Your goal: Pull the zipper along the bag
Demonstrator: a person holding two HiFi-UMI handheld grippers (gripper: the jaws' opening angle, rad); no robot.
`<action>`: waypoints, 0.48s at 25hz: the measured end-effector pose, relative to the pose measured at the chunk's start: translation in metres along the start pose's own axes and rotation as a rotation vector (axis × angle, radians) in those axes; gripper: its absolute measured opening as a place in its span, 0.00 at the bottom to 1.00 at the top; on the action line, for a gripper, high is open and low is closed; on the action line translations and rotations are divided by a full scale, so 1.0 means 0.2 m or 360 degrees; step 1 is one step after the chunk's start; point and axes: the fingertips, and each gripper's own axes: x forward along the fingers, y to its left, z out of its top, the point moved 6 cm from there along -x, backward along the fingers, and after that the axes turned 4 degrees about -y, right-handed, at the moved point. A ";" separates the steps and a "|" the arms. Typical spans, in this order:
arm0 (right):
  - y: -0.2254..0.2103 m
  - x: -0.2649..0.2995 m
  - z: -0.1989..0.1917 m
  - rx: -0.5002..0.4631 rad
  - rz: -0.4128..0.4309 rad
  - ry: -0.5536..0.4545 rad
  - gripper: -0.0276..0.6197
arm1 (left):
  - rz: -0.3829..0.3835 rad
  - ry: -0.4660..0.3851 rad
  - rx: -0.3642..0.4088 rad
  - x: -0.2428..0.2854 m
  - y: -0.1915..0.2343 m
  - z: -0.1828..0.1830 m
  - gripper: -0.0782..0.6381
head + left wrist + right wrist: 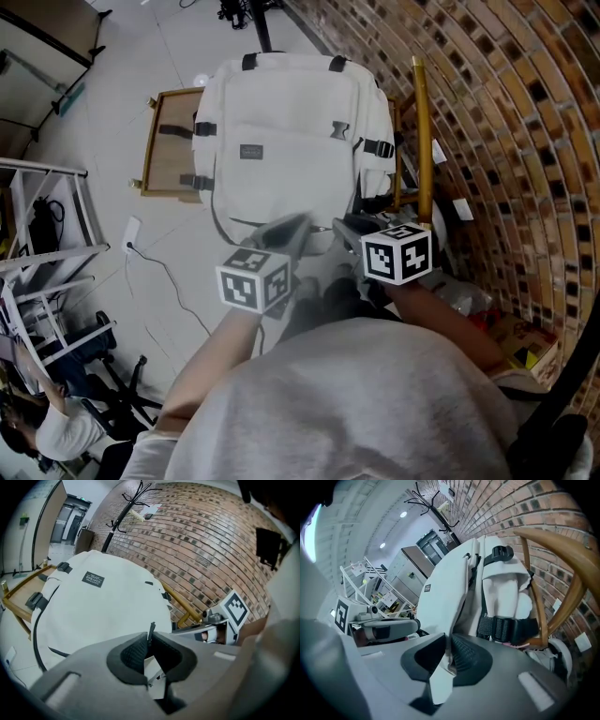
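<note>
A brick wall (506,112) runs along the right side of the white bag (281,141), and pale floor (141,56) spreads out to the bag's left. The bag lies front-up, with its handle end farthest from the person and its lower edge nearest them. It rests on a wooden frame (159,141) that sticks out past the bag's left side, and a yellow wooden rail (423,141) stands between the bag and the wall. A black coat stand (123,513) rises beyond the bag's far end.

Both tools meet at the bag's near edge, side by side. The left gripper (151,638) is at the left of that edge, its jaws drawn together on a thin dark tab (151,628) that looks like the zipper pull. The tab pokes up past the jaw tips, and white bag cloth shows beneath it. The right gripper (449,641) is just to the right of it, near the bag's right corner. Its jaws are pinched on a fold of the bag's white fabric (440,681), which hangs out below the pads. A black strap buckle (506,629) sits on the bag's right side, just beyond that grip. A small dark label (251,151) marks the middle of the bag's front.
</note>
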 end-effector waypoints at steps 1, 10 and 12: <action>0.00 0.00 0.00 -0.0007 -0.0010 -0.0001 0.11 | 0.0004 0.0005 -0.0004 0.00 0.01 0.00 0.15; 0.01 -0.01 -0.01 -0.0061 -0.0077 -0.0014 0.10 | 0.0068 0.0023 -0.0011 -0.04 0.06 -0.04 0.15; 0.01 -0.01 0.00 -0.0056 -0.0086 -0.0020 0.10 | 0.0078 0.0023 -0.0048 -0.06 0.09 -0.05 0.15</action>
